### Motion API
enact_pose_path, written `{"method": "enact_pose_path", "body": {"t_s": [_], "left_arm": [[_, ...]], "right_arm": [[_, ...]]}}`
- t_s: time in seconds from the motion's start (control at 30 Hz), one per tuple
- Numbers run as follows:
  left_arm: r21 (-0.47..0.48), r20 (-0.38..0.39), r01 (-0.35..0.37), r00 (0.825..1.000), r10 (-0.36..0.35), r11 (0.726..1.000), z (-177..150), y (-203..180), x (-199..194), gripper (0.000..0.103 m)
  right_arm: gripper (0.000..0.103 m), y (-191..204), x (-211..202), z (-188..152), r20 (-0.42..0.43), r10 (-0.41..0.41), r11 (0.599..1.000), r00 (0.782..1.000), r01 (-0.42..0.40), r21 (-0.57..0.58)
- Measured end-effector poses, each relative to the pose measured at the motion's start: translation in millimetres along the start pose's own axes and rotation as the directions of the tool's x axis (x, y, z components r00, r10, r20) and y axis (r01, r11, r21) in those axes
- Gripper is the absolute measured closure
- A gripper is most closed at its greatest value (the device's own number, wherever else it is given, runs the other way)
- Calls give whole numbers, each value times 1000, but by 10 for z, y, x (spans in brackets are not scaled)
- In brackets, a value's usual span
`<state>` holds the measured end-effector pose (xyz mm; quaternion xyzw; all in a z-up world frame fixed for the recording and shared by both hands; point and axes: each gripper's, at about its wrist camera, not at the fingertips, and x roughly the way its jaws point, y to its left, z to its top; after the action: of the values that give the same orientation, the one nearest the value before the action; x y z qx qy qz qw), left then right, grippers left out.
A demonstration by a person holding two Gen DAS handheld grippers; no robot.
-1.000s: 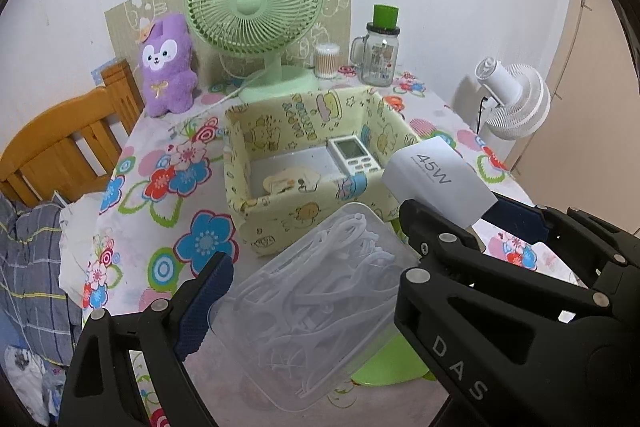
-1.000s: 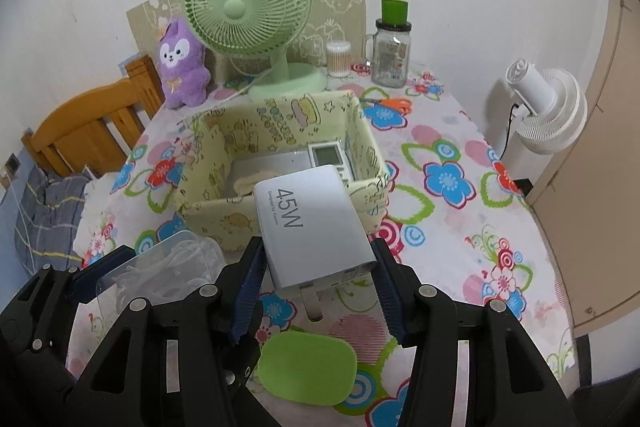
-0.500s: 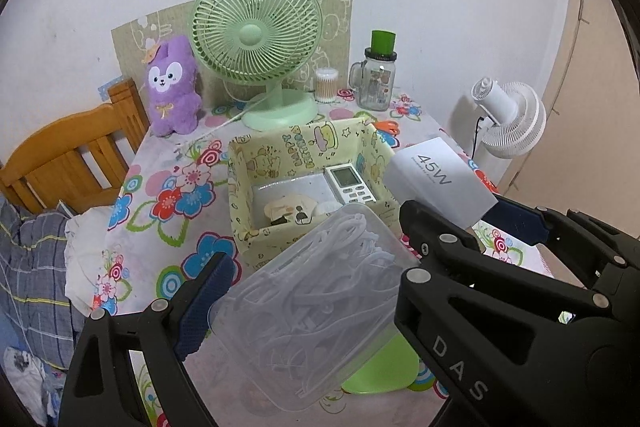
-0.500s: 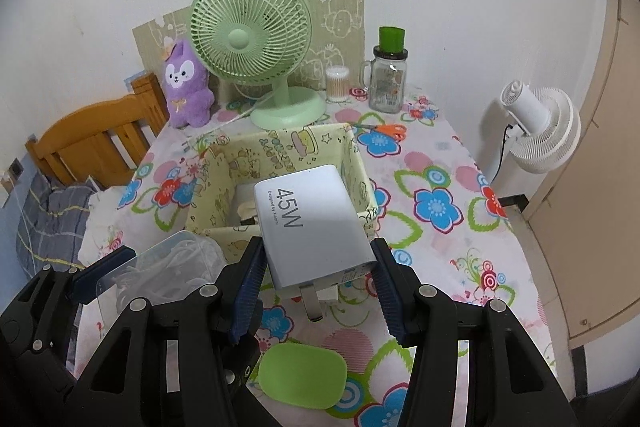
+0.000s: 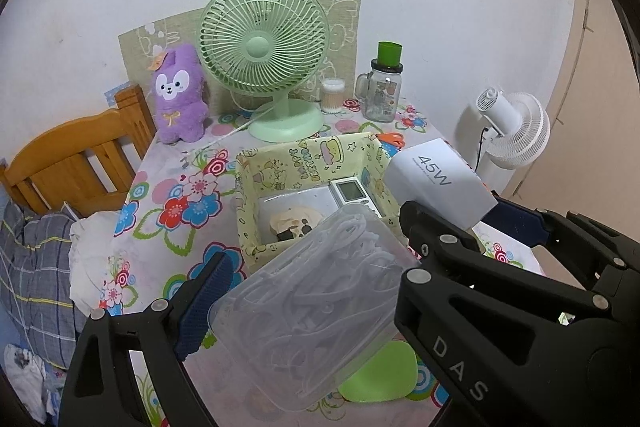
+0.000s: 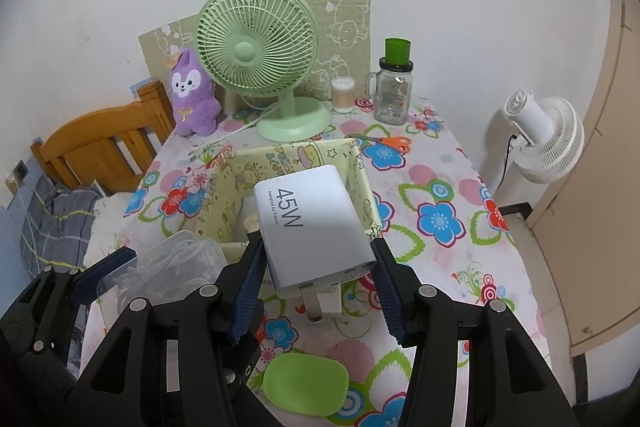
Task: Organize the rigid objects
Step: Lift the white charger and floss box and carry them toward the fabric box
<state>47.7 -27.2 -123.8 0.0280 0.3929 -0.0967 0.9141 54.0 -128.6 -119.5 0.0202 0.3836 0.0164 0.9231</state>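
White charger (image 6: pixel 316 227) | clamped flat-sided in right tool (image 6: pixel 318 277), smooth, stiff | clear box (image 5: pixel 316 303) | clamped in left tool (image 5: pixel 304 291), light | both above fabric bin (image 5: pixel 296 159)

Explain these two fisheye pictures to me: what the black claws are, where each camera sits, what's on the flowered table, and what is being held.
There is no robot. A person holds a black two-fingered tool in each hand, and a camera on each tool looks forward along its fingers.

The left tool grips a clear plastic box of white cords. The right tool grips a white 45W charger.

On the flowered tablecloth stands a yellow cartoon-print bin that already holds a small white device with a screen. Behind it are a green fan, a purple plush, a glass jar and orange scissors. A green lid lies nearest the cameras.
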Motion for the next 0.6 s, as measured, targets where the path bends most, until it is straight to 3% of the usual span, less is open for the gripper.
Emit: {"method": "enact_pose_path", "body": {"t_s": [0.6], "left_arm": [[-1, -3, -1, 1000, 1, 1000, 225, 46, 232, 9]], "right_arm": [[47, -32, 282, 263, -3, -1, 1000, 1000, 1, 0]]}}
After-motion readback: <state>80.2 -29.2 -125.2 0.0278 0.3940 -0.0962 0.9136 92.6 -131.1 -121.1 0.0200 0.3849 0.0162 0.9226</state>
